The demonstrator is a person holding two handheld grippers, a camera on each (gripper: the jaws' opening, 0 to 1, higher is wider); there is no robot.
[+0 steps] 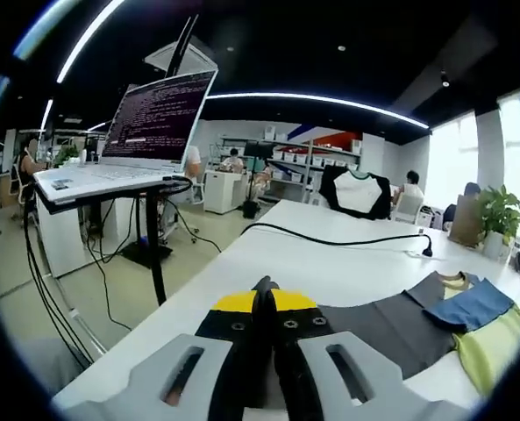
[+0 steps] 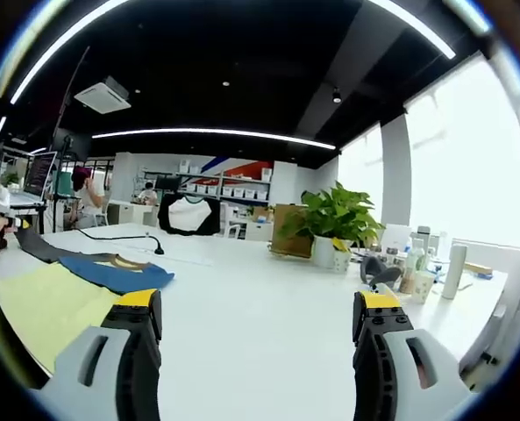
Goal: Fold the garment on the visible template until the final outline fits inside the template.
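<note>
The garment lies on the white table; it has a dark grey body, a blue part and a pale yellow panel. My left gripper is shut, and the grey edge runs right up to its jaws, so it seems pinched there. In the right gripper view the garment spreads at the left, blue part on top. My right gripper stands open over bare table to the right of the cloth, nothing between its jaws.
A laptop on a black stand is off the table's left side. A black cable crosses the far tabletop. A potted plant, bottles and a black-and-white shirt stand at the back. People sit in the background.
</note>
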